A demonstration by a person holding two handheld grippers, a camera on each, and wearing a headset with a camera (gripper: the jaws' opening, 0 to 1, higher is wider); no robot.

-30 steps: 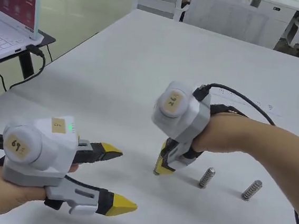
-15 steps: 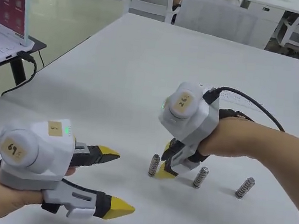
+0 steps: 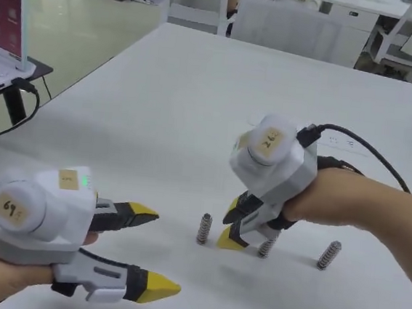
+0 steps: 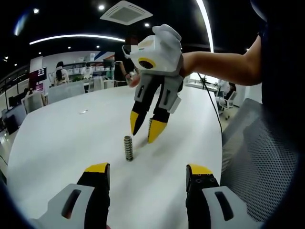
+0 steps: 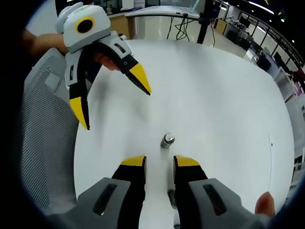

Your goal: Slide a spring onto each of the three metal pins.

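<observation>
White worktop (image 3: 159,106). Left gripper (image 3: 164,250) low at left, jaws wide apart, empty. First spring (image 3: 204,229) upright on pin, just left of right gripper (image 3: 225,232): jaws slightly parted, holding nothing, tips near worktop. Second spring (image 3: 266,246) partly behind it; third spring (image 3: 329,255) further right.

Head view looks down at the table (image 3: 161,84); left gripper view skims low across it; right gripper view points down, close; all share one spring (image 3: 204,229).
</observation>
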